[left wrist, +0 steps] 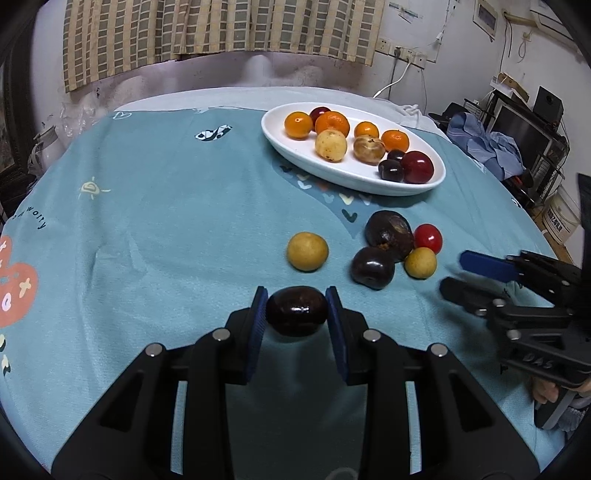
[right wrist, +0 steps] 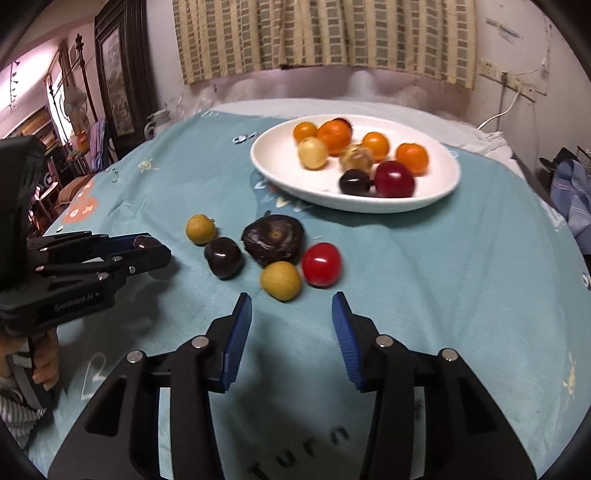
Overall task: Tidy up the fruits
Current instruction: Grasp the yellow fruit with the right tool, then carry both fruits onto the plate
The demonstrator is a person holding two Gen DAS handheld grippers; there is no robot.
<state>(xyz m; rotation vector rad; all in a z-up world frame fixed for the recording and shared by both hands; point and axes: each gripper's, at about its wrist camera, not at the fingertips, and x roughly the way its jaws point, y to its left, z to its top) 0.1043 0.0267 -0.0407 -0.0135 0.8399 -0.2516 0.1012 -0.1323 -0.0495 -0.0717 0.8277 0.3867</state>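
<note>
My left gripper [left wrist: 296, 308] is shut on a dark plum [left wrist: 297, 311], held just above the blue cloth; it also shows in the right wrist view [right wrist: 149, 244]. My right gripper [right wrist: 291, 312] is open and empty, just short of a yellow fruit [right wrist: 280, 280] and a red fruit [right wrist: 321, 264]. A wrinkled dark fruit [right wrist: 273, 240], another dark plum [right wrist: 223, 257] and a second yellow fruit [right wrist: 201, 229] lie loose beside them. A white oval plate [left wrist: 280, 146] at the back right holds several orange, yellow, dark and red fruits.
The blue printed tablecloth [left wrist: 166, 221] covers the round table. Behind it hang a checked curtain [left wrist: 207, 33] and a wall with sockets. Clutter and a monitor stand off the table's right side [left wrist: 517, 125].
</note>
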